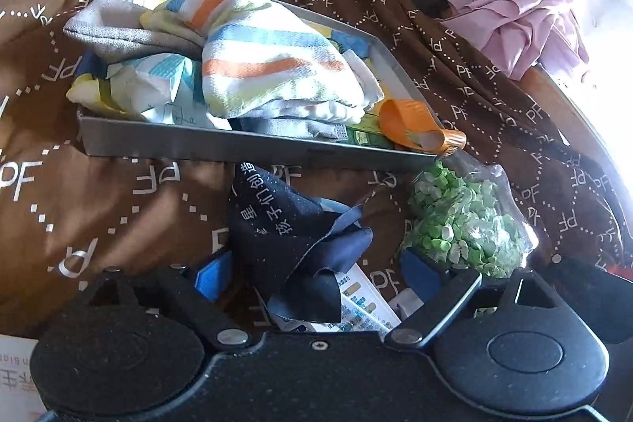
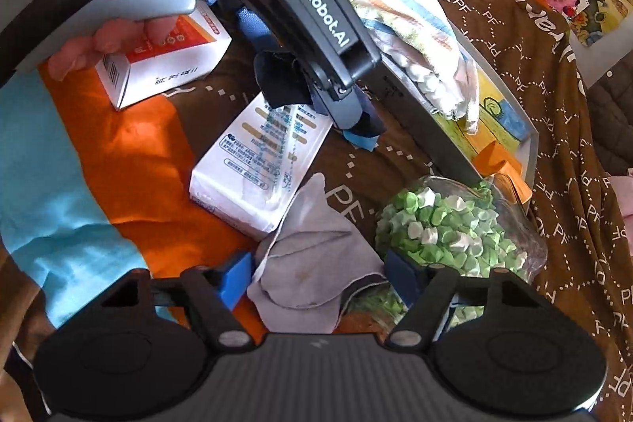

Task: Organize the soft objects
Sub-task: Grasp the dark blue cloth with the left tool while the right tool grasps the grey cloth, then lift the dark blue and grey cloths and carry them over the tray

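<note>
A grey tray (image 1: 253, 145) on the brown PF blanket holds a striped towel (image 1: 269, 66), a grey cloth (image 1: 114, 30) and patterned cloths. My left gripper (image 1: 312, 273) is open, with a navy blue cloth (image 1: 292, 236) lying between its spread fingers over a white pack. In the right wrist view the left gripper (image 2: 316, 105) hangs over that navy cloth (image 2: 281, 78) beside the tray (image 2: 423, 117). My right gripper (image 2: 320, 277) is open around a grey cloth (image 2: 316, 263) that lies loose on the blanket.
A clear bag of green paper stars (image 1: 463, 220) lies right of both grippers (image 2: 455, 228). An orange scoop (image 1: 415, 125) rests on the tray corner. A white tissue pack (image 2: 261, 165), a medicine box (image 2: 166, 66), an orange-blue cloth (image 2: 79, 184) and a pink cloth (image 1: 522, 10) lie around.
</note>
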A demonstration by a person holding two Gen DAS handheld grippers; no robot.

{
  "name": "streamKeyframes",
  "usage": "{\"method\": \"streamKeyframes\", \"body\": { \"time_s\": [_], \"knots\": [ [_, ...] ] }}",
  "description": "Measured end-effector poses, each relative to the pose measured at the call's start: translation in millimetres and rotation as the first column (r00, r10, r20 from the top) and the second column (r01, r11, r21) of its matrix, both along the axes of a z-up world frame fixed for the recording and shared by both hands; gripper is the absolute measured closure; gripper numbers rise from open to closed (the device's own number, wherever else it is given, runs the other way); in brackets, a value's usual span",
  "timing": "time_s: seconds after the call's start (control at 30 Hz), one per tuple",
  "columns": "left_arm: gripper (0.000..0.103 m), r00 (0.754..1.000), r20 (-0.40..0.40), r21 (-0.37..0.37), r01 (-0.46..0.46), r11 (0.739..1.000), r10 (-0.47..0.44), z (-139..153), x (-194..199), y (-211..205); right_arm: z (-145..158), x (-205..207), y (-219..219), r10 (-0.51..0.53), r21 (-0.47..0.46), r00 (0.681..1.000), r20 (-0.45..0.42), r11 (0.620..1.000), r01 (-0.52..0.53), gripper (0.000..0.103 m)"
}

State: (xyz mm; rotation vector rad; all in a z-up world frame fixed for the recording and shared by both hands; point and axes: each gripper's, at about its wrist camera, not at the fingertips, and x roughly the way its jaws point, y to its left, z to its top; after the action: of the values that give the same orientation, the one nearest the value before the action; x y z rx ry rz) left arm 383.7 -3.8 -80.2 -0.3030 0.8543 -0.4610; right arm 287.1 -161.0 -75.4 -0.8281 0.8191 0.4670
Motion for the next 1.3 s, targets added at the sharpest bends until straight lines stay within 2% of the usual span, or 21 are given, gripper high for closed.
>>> {"method": "streamKeyframes", "body": {
  "time_s": [0.1,0.23,0.4,0.67,0.77,0.83,0.93,1.1,1.3],
  "knots": [
    [0.023,1.0,-0.004,0.006,-0.005,1.0,0.005,-1.7,0.6,-1.4,-0.9,0.3,-0.3,0.003,0.004,1.0,-0.01,1.0,-0.003,0.032],
    [0.043,1.0,-0.008,0.015,-0.014,1.0,0.014,-4.3,1.5,-2.0,-2.9,-0.1,0.4,0.001,0.005,1.0,-0.023,1.0,-0.001,0.037],
    [0.052,0.999,-0.007,0.02,-0.038,0.999,0.038,-5.1,2.0,0.8,-5.3,2.7,0.1,-0.02,0.02,0.999,-0.05,1.0,0.021,0.043],
    [0.059,0.998,0.005,0.008,-0.062,0.998,0.062,-5.6,1.0,3.9,-7.5,5.3,0.4,-0.042,0.049,0.995,-0.09,0.998,0.047,0.056],
    [0.063,0.997,0.014,0.004,-0.072,0.997,0.072,-5.2,-0.4,4.7,-7.6,6.9,-0.8,-0.055,0.063,0.993,-0.103,0.996,0.061,0.062],
    [0.067,0.997,0.02,0.002,-0.08,0.997,0.08,-4.8,-1.5,5.3,-7.4,8.0,-1.3,-0.064,0.07,0.992,-0.107,0.995,0.072,0.072],
    [0.073,0.995,0.032,0.004,-0.093,0.996,0.092,-3.4,-4.4,6.6,-6.1,10.5,-3.3,-0.084,0.085,0.99,-0.113,0.992,0.094,0.078],
    [0.08,0.992,0.06,0.027,-0.108,0.994,0.107,0.8,-11.1,8.4,-0.1,12.0,-8.1,-0.119,0.121,0.988,-0.102,0.984,0.131,0.088],
    [0.093,0.987,0.09,0.034,-0.136,0.99,0.133,6.2,-23.4,12.1,9.2,11.2,-11.7,-0.13,0.176,0.99,-0.06,0.975,0.139,0.092]
  ]
}}
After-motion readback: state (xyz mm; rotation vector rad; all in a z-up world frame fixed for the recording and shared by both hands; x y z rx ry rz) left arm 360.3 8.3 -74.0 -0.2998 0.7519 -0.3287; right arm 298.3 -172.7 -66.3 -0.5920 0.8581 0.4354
